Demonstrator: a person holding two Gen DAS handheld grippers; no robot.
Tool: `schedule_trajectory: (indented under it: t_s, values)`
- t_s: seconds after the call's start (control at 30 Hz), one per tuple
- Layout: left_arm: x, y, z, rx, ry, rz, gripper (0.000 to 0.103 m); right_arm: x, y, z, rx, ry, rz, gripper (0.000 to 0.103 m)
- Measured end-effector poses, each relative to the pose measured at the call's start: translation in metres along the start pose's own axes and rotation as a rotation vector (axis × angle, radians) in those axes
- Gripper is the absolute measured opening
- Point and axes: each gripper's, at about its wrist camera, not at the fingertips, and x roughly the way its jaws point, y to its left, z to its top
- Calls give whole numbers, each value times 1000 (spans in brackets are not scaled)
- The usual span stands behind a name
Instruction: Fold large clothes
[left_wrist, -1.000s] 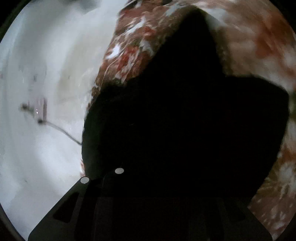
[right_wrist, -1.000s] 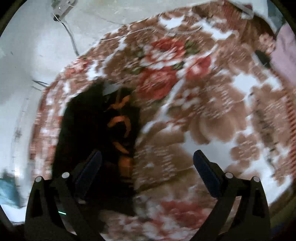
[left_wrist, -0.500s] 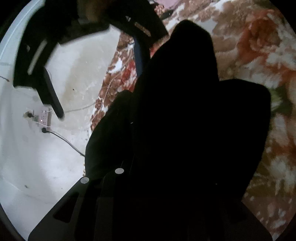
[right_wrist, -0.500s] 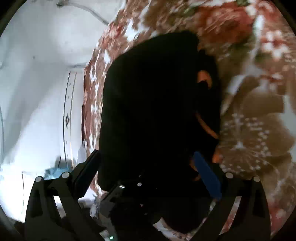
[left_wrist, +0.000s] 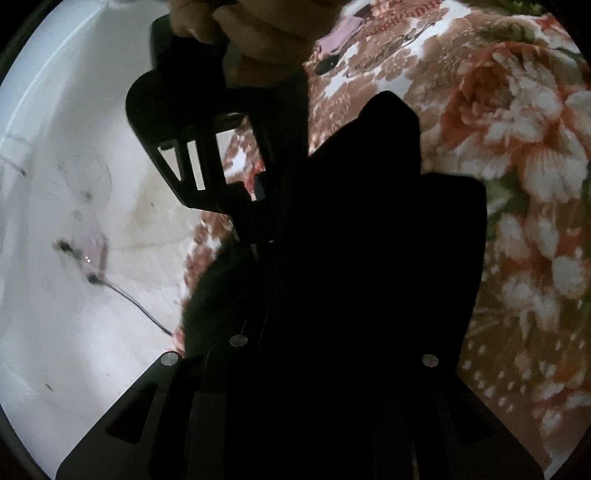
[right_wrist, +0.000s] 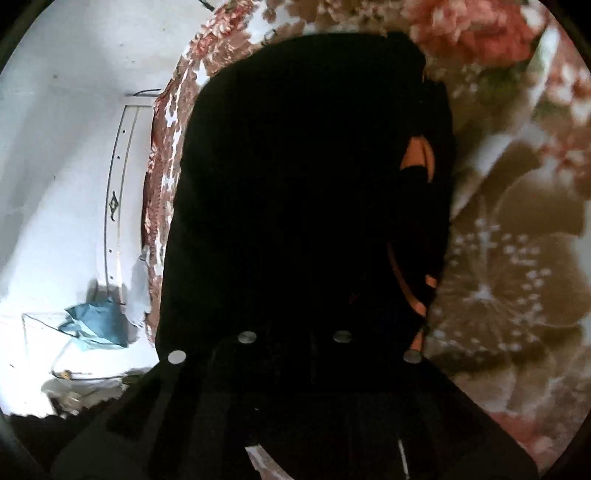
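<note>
A black garment (left_wrist: 369, 236) with orange print (right_wrist: 417, 162) fills the middle of both wrist views, hanging over a floral blanket (left_wrist: 524, 177). My left gripper (left_wrist: 332, 354) is shut on the black garment; its fingertips are hidden in the dark cloth. My right gripper (right_wrist: 295, 347) is also shut on the black garment (right_wrist: 303, 177), fingertips buried in it. In the left wrist view the right gripper's body (left_wrist: 207, 147), held by a hand (left_wrist: 243, 33), sits just left of the garment's top.
The brown, red and white floral blanket (right_wrist: 517, 229) lies under the garment. A white floor (left_wrist: 74, 221) with a power strip and cable (left_wrist: 96, 258) is on the left. A blue cloth (right_wrist: 96, 325) and white furniture (right_wrist: 114, 192) lie beyond the blanket's edge.
My right gripper was open above the blanket a second ago; it moved down onto the black garment and shut on it. It now sits close beside my left gripper.
</note>
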Motion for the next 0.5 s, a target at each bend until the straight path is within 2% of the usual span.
schedule_trajectory:
  t_s: [0.07,0.13,0.17,0.23,0.3,0.37,0.43,0.47,0.5]
  values:
    - [-7,5,10,-5,-19,7,22,-19,9,-5,-34,-15,-33,9]
    - [-11,3,21,25,0,3,33,-35,13,-8,-49,-31,-72,9]
    - [-12,-5,22,50,9,2,40,-35,9,-8,-53,-31,-119,9]
    - [-15,-19,17,51,20,-38,42,-19,-17,-8,-22,-9,-169,9]
    - [-19,-34,7,83,42,-55,42,-6,-49,-9,23,-1,-182,9]
    - [-32,-40,-4,96,21,-68,42,2,-67,-14,38,-10,-209,11]
    - [-53,-39,-16,93,-5,-85,42,-3,-70,-23,18,-26,-290,16]
    - [-64,-35,-21,81,-18,-104,46,-7,-67,-28,10,-39,-320,20]
    - [-78,-26,-26,39,-30,-140,65,-9,-65,-33,-4,-41,-344,23]
